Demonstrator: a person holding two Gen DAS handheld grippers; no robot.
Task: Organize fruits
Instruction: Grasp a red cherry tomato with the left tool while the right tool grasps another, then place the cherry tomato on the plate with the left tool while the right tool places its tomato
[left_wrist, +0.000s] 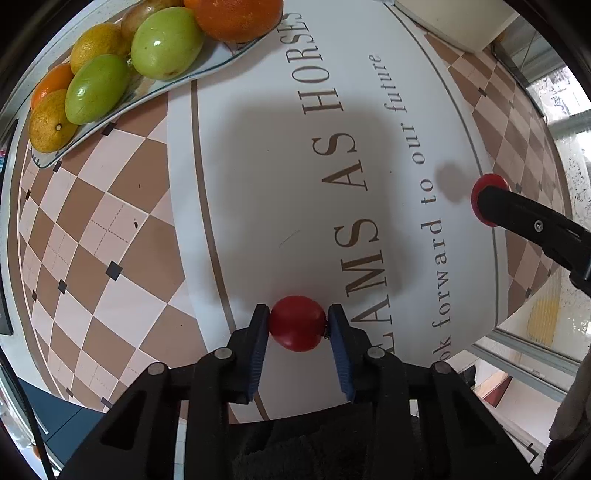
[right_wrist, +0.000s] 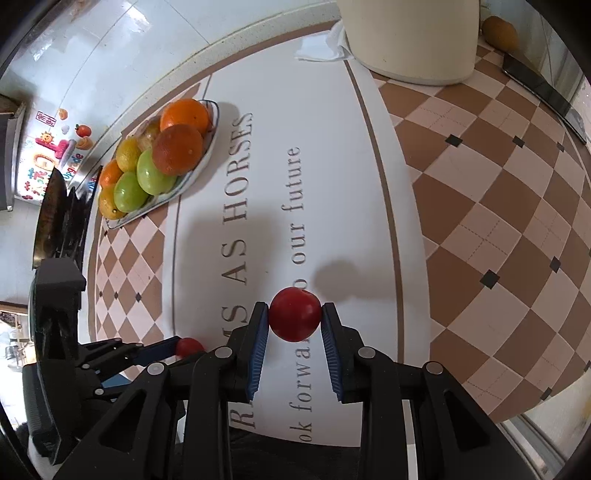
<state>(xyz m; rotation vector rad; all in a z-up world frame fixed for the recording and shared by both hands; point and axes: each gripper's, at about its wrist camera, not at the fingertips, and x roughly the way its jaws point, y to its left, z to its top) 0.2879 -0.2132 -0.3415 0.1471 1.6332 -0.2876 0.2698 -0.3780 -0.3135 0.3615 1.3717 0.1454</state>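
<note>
Fruit is split between a plate (right_wrist: 207, 157) and both tools. Left hand-held gripper (left_wrist: 297, 325) is clenched on a small red fruit (left_wrist: 297, 323), its blue pads (left_wrist: 258, 354) pressing either side just above the white lettered strip of the surface (left_wrist: 258, 166). Right hand-held gripper (right_wrist: 294, 321) grips a second red fruit (right_wrist: 294, 314) the same way — over the printed words. Oranges (right_wrist: 178, 147), green fruits (right_wrist: 153, 173) and yellow citrus (left_wrist: 98, 46) lie heaped on the plate at the far left — well apart from both grippers.
</note>
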